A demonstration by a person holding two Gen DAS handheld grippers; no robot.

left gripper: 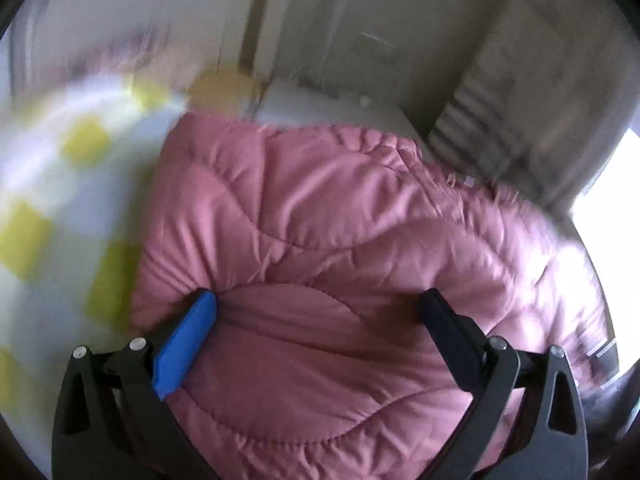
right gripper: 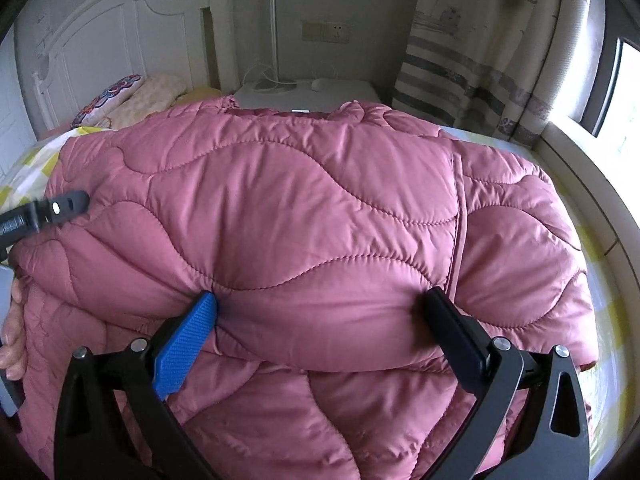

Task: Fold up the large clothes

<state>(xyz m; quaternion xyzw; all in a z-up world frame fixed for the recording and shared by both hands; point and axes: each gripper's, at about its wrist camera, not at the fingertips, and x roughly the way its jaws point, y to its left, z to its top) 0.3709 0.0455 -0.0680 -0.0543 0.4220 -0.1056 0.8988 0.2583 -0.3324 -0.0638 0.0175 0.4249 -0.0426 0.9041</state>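
Note:
A pink quilted jacket (right gripper: pixel 304 208) lies folded on the bed and fills most of both views. My right gripper (right gripper: pixel 320 304) stands open wide, its blue and black fingertips sunk into a puffy fold near the jacket's front edge. In the blurred left wrist view my left gripper (left gripper: pixel 320 304) is open too, with both tips resting on the jacket (left gripper: pixel 320 208) near its left side. One black finger (right gripper: pixel 70 203) of the left gripper shows over the jacket's left edge in the right wrist view, with a person's hand (right gripper: pixel 14 320) below it.
A yellow-checked bed sheet (right gripper: pixel 28 172) lies under the jacket. Pillows (right gripper: pixel 132 100) and a white headboard (right gripper: pixel 100 28) are at the back left. A white nightstand (right gripper: pixel 304 92) stands behind, with a striped curtain (right gripper: pixel 472 72) and a window ledge (right gripper: pixel 592 184) along the right.

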